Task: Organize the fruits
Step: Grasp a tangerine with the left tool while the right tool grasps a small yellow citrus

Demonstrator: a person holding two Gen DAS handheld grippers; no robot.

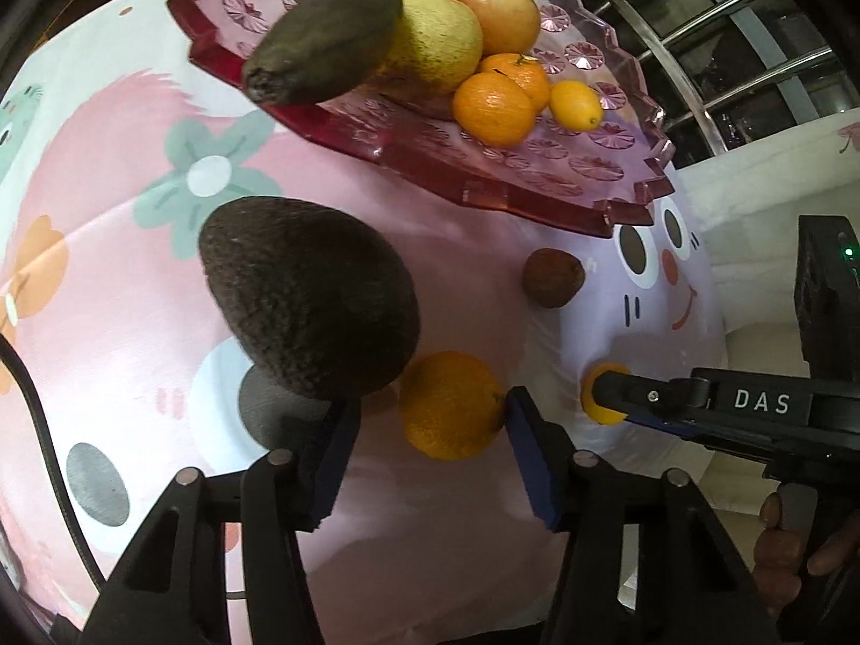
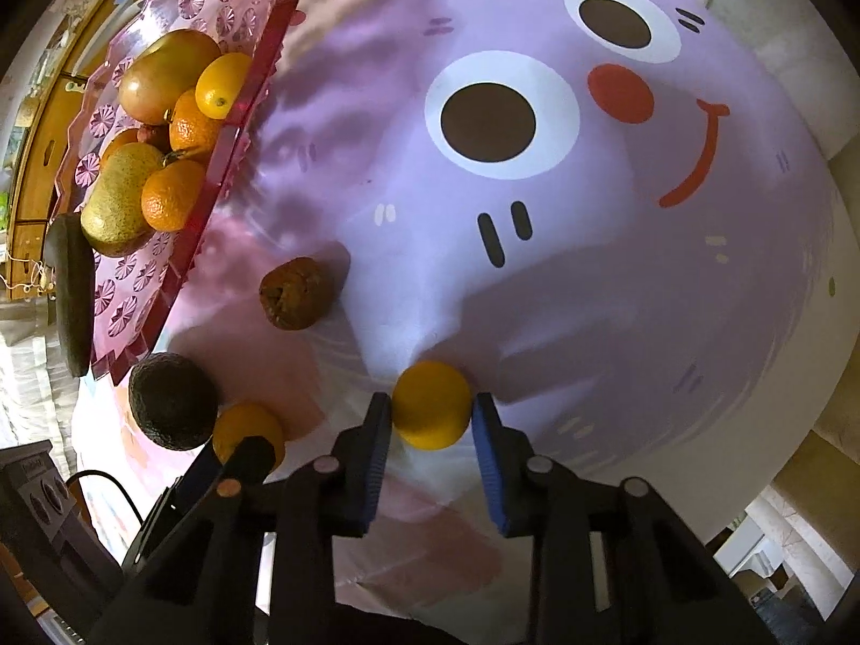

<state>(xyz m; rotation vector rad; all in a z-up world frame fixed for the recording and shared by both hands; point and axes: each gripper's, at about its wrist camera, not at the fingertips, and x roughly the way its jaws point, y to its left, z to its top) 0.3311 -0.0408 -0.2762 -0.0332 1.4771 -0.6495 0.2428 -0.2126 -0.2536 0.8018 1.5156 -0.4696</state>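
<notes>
left jaws wide round orange (image 1: 450,413), avocado (image 1: 309,295) beside | right jaws touching kumquat (image 2: 431,405) | tray (image 1: 537,204) near

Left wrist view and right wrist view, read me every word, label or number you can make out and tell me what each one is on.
"DAS": white capitals on the black arm of the right tongs, seen in the left wrist view.
Grey box with round dials at the lower left of the right wrist view: small marking on its top edge, too blurred to read.
Pink and lilac cartoon tablecloth: drawings only, no words.
No fruit stickers are visible.
</notes>
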